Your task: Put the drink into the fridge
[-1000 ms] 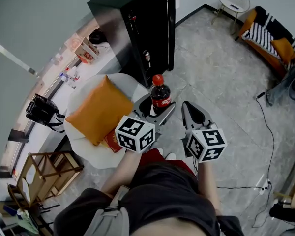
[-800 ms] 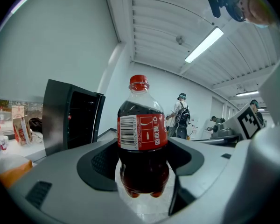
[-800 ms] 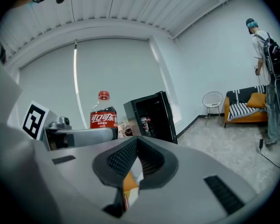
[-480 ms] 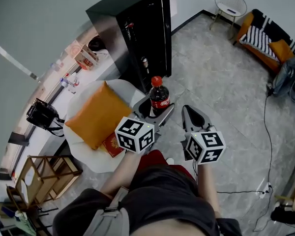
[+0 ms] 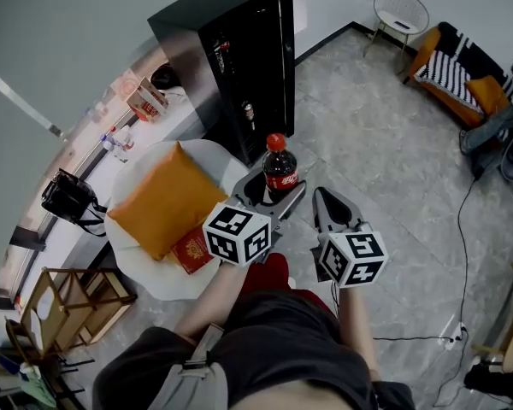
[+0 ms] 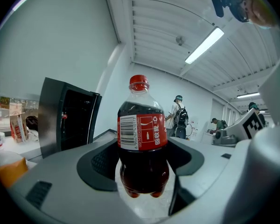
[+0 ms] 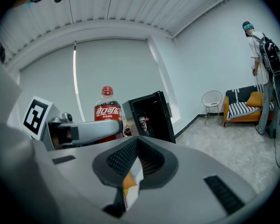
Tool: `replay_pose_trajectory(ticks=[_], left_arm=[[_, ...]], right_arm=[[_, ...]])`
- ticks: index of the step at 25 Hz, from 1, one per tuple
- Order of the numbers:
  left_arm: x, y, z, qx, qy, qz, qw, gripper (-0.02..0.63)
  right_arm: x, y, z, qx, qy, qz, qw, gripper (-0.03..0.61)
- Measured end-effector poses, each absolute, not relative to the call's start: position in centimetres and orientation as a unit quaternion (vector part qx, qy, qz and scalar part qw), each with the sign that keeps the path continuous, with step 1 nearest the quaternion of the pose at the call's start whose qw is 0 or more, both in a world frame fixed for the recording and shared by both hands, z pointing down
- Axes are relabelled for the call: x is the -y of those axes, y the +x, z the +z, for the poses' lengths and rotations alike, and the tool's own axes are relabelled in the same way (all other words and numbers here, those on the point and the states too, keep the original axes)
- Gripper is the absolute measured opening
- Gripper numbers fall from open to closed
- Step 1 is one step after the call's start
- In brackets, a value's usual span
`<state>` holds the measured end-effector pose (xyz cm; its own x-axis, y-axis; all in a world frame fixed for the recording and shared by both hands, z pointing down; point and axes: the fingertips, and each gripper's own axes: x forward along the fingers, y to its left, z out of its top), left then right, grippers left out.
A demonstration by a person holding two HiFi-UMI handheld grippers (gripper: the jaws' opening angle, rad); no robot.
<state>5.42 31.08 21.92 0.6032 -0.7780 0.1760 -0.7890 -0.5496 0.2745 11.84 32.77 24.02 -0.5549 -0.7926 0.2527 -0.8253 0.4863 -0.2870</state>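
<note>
Fridge (image 5: pixel 244 58): upper middle of frame, front open, well apart from my grippers.
Left hand-held gripper (image 5: pixel 272 193): closed round the drink's lower body, holding it upright.
Drink (image 5: pixel 280 169): frame centre, in the air, not yet in the fridge.
Right hand-held gripper (image 5: pixel 325 202): jaws narrow, nothing between them.
Progress: pickup looks done; carrying it over and shelving it are left, I judge.

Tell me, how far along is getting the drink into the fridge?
Done: the black fridge stands open. In hand: the left gripper grips the red-capped dark cola bottle, short of the fridge. Left: carrying it inside and letting go. The right gripper is shut, empty.
</note>
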Motion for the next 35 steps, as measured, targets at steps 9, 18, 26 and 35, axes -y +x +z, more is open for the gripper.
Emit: replay_pose_trajectory(ticks=[9,18,26,35], left_arm=[[-27.8,5.1,22.6,0.452,0.876,0.020,0.167,0.316],[-21.1,4.2,23.5,0.457,0.873,0.019,0.168,0.314],[-12.9,1.6,24.5,0.468,0.862,0.009,0.192,0.314],[-5.1,-2.5,25.6,0.482,0.851,0.006,0.210,0.314]], right_arm=[[-29.8,12.5,24.9,0.858,0.473,0.198,0.040,0.017],[-23.0,10.7,26.1,0.866,0.453,0.204,0.058,0.017],[-14.1,6.9,27.2,0.877,0.423,0.214,0.080,0.017],[-5.5,3.0,28.2,0.879,0.408,0.226,0.100,0.017]])
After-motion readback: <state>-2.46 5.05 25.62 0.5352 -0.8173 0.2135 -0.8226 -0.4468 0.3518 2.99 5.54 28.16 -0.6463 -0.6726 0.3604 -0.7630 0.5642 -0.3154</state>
